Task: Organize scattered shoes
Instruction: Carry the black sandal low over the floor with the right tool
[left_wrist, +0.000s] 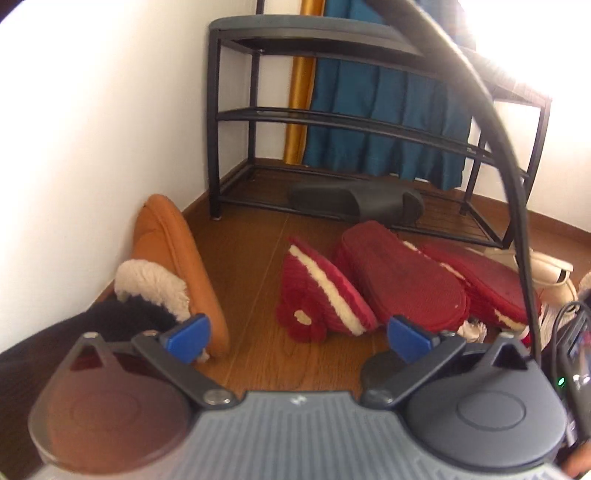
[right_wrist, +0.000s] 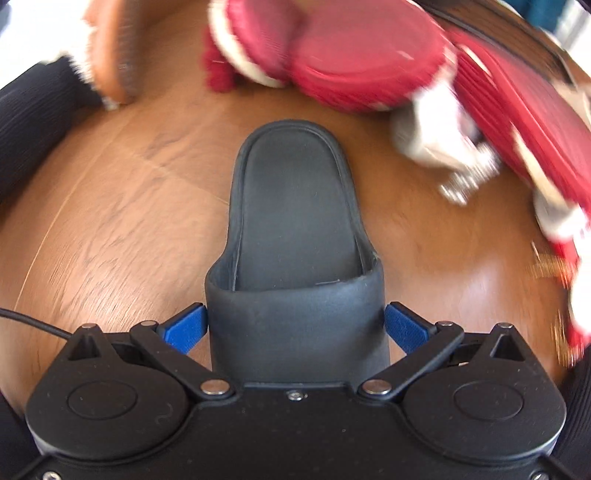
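Note:
My right gripper (right_wrist: 295, 326) is shut on the toe strap of a black slide slipper (right_wrist: 295, 206), its heel pointing away over the wood floor (right_wrist: 110, 206). My left gripper (left_wrist: 297, 338) is open and empty above the floor. Ahead of it lie red plush slippers (left_wrist: 325, 295) (left_wrist: 399, 280) and an orange fur-lined slipper (left_wrist: 173, 258) leaning by the wall. A second black slide (left_wrist: 354, 201) rests on the bottom shelf of the black shoe rack (left_wrist: 236, 114). The red slippers (right_wrist: 351, 55) and the orange one (right_wrist: 114, 48) show blurred in the right wrist view.
A white wall (left_wrist: 92, 129) runs along the left. Blue and gold curtains (left_wrist: 380, 110) hang behind the rack. A cream shoe (left_wrist: 550, 273) lies at far right. A black cable (left_wrist: 491, 122) arcs across the view. White laces or a fuzzy item (right_wrist: 436, 140) lie beside the red slippers.

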